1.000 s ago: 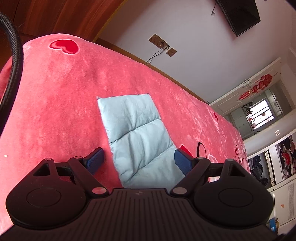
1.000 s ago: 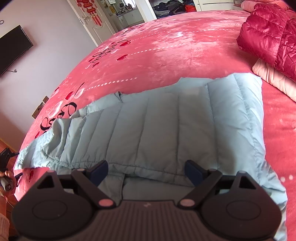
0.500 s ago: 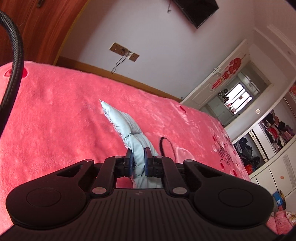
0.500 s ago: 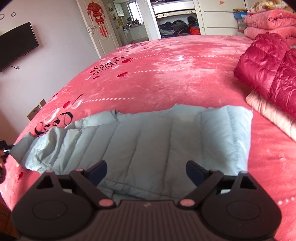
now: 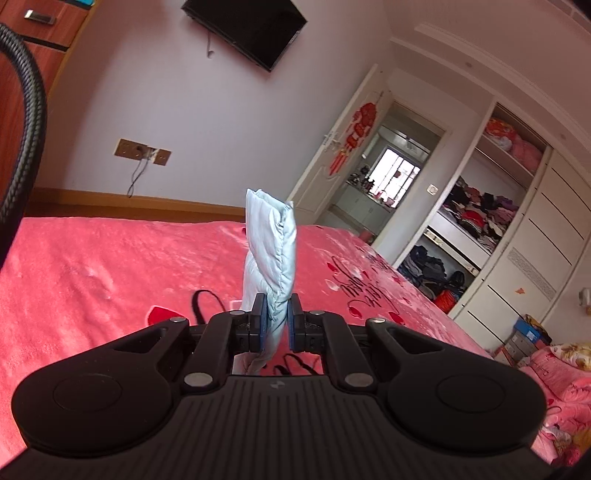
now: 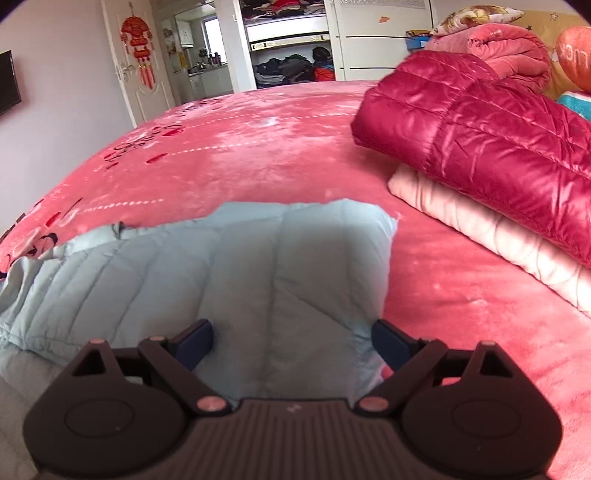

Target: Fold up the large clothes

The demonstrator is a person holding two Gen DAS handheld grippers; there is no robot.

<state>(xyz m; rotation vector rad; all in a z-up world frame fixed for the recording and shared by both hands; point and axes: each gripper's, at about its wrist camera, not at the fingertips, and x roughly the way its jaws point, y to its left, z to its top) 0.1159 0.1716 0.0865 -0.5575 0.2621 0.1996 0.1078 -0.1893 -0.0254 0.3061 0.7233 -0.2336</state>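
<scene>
A light blue quilted jacket lies spread on the red bed blanket. My left gripper is shut on the jacket's sleeve, which stands upright above the bed between the blue pads. My right gripper is open and empty, hovering over the jacket's body near its right edge, with the blue fingertips spread wide over the fabric.
A folded dark red puffer jacket sits on a folded pink garment at the right of the bed. Pink bedding is piled behind. A wardrobe, doorway and wall TV lie beyond the bed.
My left gripper closed on the sleeve and lifted it off the bed, tilting upward. My right gripper stayed open and drew back toward the jacket's right edge.
</scene>
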